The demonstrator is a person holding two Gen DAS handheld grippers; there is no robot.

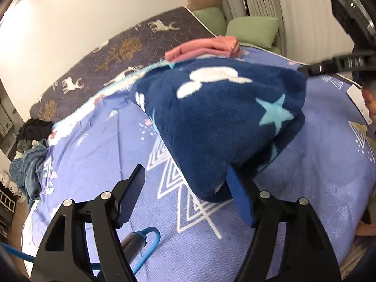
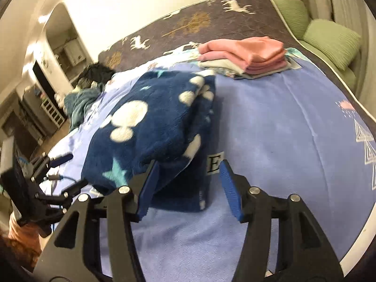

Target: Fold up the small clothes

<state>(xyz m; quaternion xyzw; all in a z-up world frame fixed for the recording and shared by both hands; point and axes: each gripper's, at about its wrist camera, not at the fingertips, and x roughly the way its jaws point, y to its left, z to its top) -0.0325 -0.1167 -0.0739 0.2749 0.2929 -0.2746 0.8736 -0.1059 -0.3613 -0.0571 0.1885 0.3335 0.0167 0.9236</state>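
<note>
A dark blue fleece garment (image 1: 218, 117) with white mouse heads and light blue stars lies folded on the lilac bedspread (image 1: 98, 155). It also shows in the right wrist view (image 2: 152, 127), with a white label marked "E" at its near edge. My left gripper (image 1: 188, 190) is open, its right finger touching the fleece's near corner. My right gripper (image 2: 188, 183) is open, its jaws on either side of the fleece's near edge. The right gripper shows in the left wrist view (image 1: 329, 67) at the fleece's far corner; the left gripper shows in the right wrist view (image 2: 68, 171).
A stack of folded pink clothes (image 2: 249, 54) lies at the far side of the bed, also visible in the left wrist view (image 1: 204, 48). A heap of unfolded dark and teal clothes (image 2: 87, 91) lies at the bed's left edge. Green cushions (image 2: 329, 42) stand beyond the bed.
</note>
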